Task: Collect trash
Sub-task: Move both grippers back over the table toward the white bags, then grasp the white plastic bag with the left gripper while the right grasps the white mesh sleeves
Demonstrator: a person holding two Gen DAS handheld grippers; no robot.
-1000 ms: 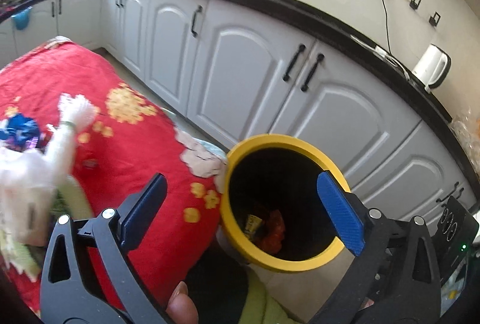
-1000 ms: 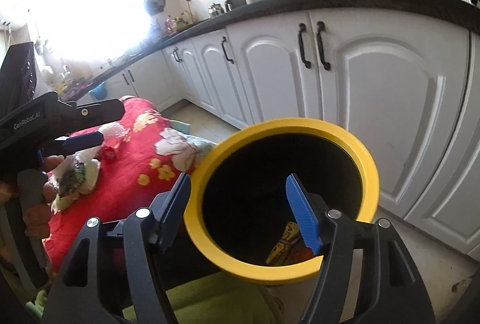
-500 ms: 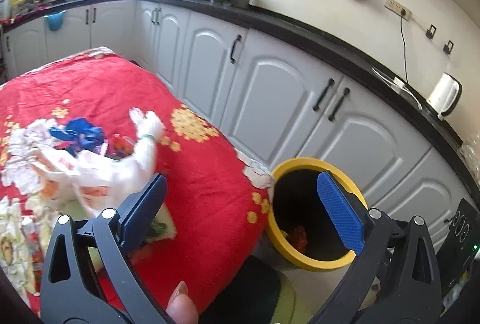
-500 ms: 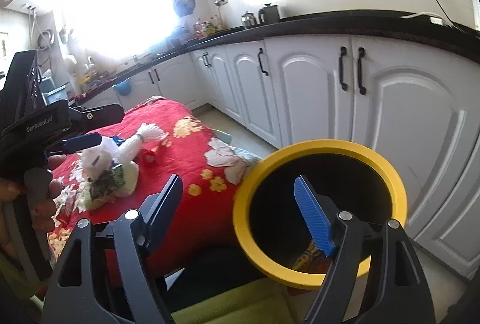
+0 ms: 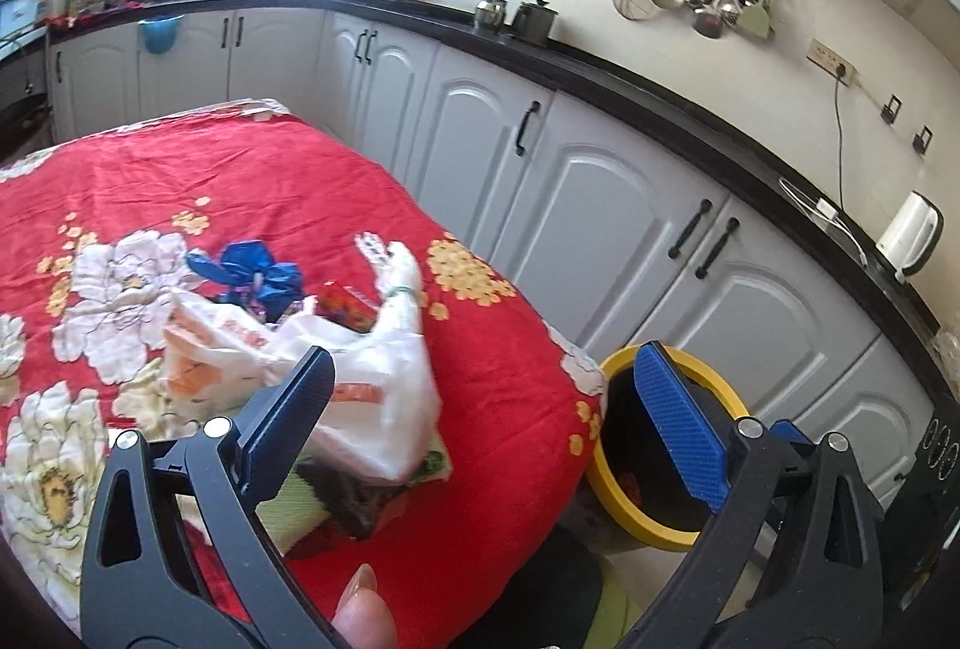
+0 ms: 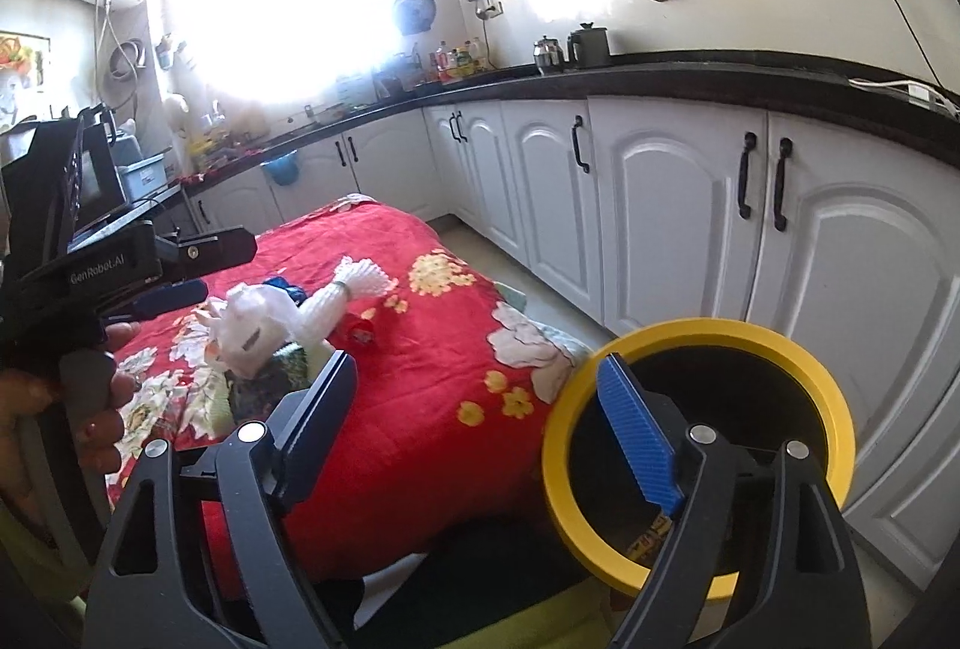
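Currently:
Done: wrappers lie inside bin [image 6: 699, 460].
Left: plastic bag [image 5: 366, 379], blue wrapper [image 5: 252, 274] on table [image 5: 492, 409].
Left gripper [image 5: 486, 415]: apart, empty.
Right gripper [image 6: 480, 433]: opening, empty.

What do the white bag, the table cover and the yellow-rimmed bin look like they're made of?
White bag: thin plastic film, likely; it is crumpled, translucent and slightly shiny.
Table cover: woven fabric, matte; it shows soft creases and drapes over the edge, with a printed flower pattern.
Bin: probably moulded plastic; the yellow rim is smooth and evenly coloured. The dark inside is hard to judge.
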